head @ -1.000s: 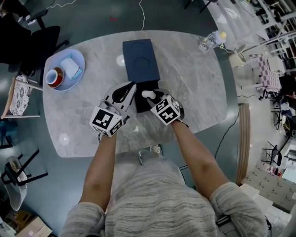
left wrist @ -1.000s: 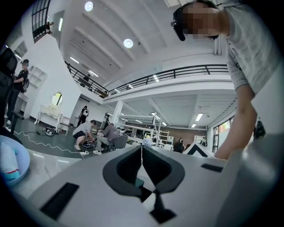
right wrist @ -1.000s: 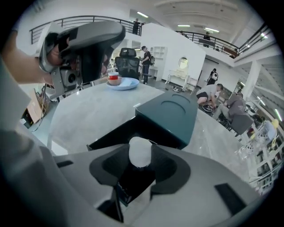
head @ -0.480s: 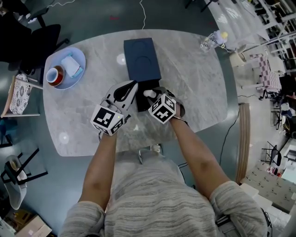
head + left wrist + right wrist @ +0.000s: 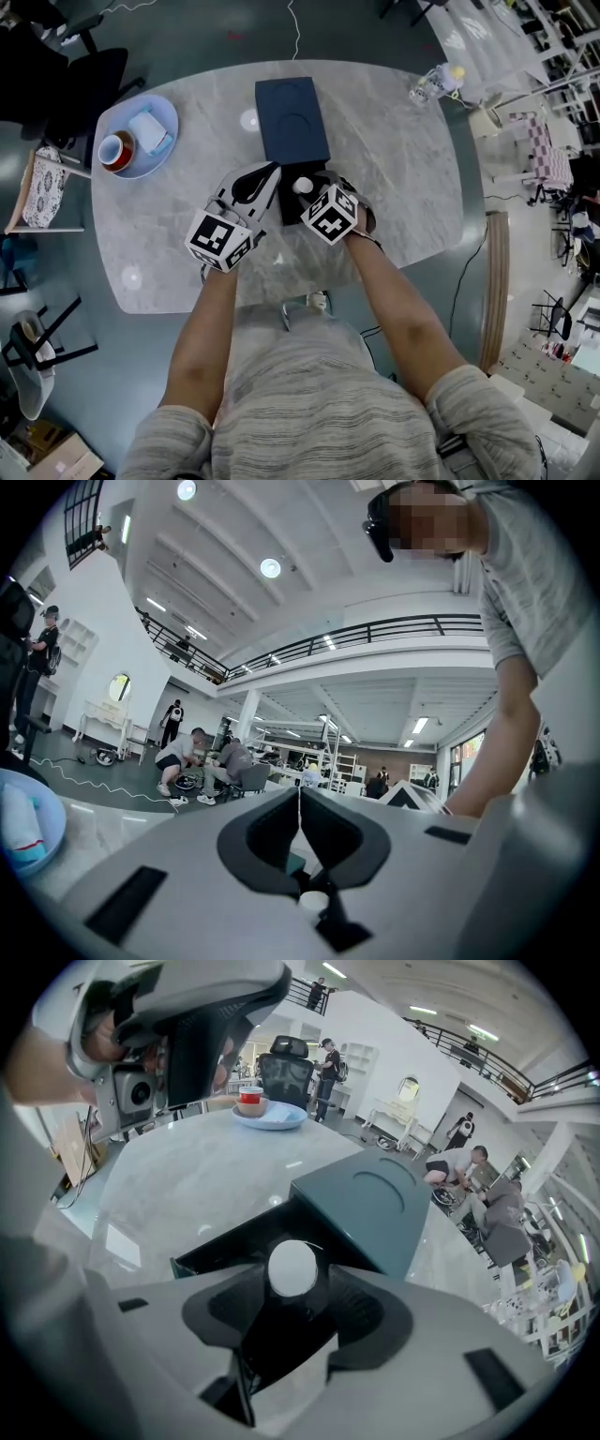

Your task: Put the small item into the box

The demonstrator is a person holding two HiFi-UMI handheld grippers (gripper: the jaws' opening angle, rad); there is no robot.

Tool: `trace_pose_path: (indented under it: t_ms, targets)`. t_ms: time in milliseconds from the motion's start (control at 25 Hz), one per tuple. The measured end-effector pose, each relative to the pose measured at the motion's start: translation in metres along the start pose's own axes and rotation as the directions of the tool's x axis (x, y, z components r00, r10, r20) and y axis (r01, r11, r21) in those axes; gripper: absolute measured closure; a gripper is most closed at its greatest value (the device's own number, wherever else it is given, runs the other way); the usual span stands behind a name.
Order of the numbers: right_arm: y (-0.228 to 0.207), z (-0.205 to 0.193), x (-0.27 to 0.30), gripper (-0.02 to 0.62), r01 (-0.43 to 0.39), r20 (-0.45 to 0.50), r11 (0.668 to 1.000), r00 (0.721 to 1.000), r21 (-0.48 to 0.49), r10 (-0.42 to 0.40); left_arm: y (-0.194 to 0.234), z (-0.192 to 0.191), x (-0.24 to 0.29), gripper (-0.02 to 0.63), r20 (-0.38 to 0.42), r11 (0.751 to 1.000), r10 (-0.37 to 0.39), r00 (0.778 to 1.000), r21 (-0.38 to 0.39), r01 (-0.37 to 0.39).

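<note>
An open dark box [image 5: 289,202] lies on the marble table [image 5: 394,178], its navy lid [image 5: 292,120] just beyond it. The small white round item [image 5: 302,185] sits over the box's dark inside. My right gripper [image 5: 306,193] points steeply down at it. In the right gripper view the item [image 5: 292,1265] shows between the spread tips of my right gripper [image 5: 295,1281], above the box [image 5: 220,1246] and near the lid [image 5: 370,1202]. Those jaws have just been opening and the pads stand off the item. My left gripper [image 5: 267,178] lies level at the box's left side, its jaws [image 5: 300,810] closed to a thin line.
A blue plate [image 5: 141,136] with a red cup [image 5: 116,152] and a small packet sits at the table's far left. A clear bottle [image 5: 433,84] lies at the far right edge. Chairs and cables surround the table; people stand in the hall behind.
The right gripper's marker cube has rolled a little and its jaws have spread wider around the white item. The left gripper has kept its place.
</note>
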State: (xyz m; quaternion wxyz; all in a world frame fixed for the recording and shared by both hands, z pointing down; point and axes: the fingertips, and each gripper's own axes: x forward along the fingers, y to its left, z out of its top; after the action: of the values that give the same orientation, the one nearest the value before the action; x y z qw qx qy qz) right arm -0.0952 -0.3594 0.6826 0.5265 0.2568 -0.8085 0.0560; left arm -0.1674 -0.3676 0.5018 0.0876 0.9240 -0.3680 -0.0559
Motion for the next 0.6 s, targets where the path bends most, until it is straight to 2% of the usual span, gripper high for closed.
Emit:
trace_pose_path:
  t_ms: [320, 600]
  targets:
    - [-0.007, 0.02, -0.023, 0.364, -0.021, 0.133, 0.989, 0.991, 0.148, 0.001, -0.002, 0.006, 0.0, 0.584, -0.006, 1.0, 0.001, 1.0, 0.007, -0.001]
    - [-0.025, 0.035, -0.067, 0.371, -0.063, 0.323, 0.948, 0.945, 0.313, -0.044, -0.011, 0.018, 0.001, 0.584, -0.012, 0.999, 0.008, 1.0, 0.033, -0.007]
